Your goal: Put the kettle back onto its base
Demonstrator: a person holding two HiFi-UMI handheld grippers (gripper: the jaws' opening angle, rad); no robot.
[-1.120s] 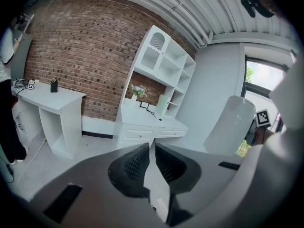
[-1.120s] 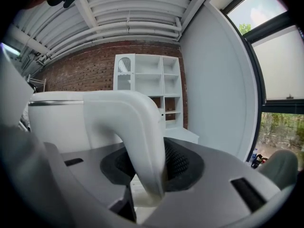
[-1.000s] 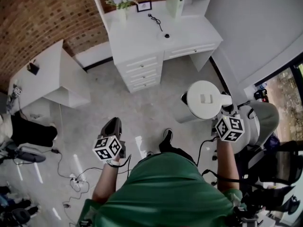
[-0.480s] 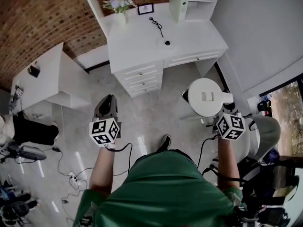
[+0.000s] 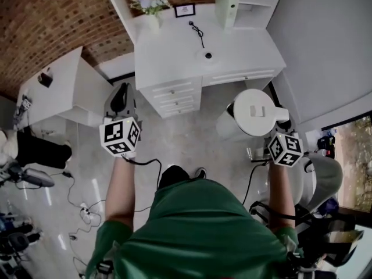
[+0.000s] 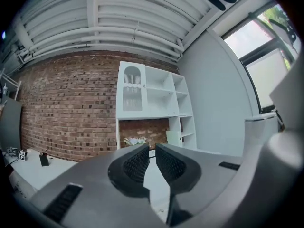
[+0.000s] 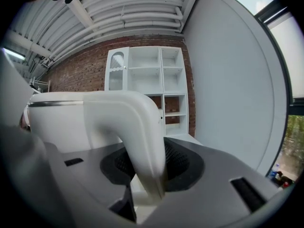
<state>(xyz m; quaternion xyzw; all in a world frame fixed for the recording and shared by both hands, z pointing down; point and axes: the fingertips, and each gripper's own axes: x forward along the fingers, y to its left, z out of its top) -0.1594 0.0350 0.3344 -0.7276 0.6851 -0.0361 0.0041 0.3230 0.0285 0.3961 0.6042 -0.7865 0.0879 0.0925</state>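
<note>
A white kettle [image 5: 256, 112] hangs above the floor just in front of the white desk [image 5: 168, 51]. My right gripper [image 5: 280, 124] is shut on its handle [image 7: 137, 137], which fills the gap between the dark pads in the right gripper view. The kettle's round base [image 5: 207, 55], with a black cord [image 5: 196, 31], lies on the desk top beyond the kettle and to its left. My left gripper [image 5: 120, 97] is held level at the left. Its jaws stand almost together with nothing between them [image 6: 152, 156].
The desk has a drawer stack [image 5: 174, 93], a vase of flowers [image 5: 150, 7], a small frame [image 5: 185, 9] and a shelf unit [image 6: 149, 96] against the brick wall. A second white table [image 5: 58, 92] stands left. Cables and a power strip [image 5: 84, 211] lie on the floor; a chair [image 5: 317, 176] is at the right.
Both grippers have come forward toward the desk as the person walks. The left one has risen and rolled. The kettle stays in the right gripper's hold.
</note>
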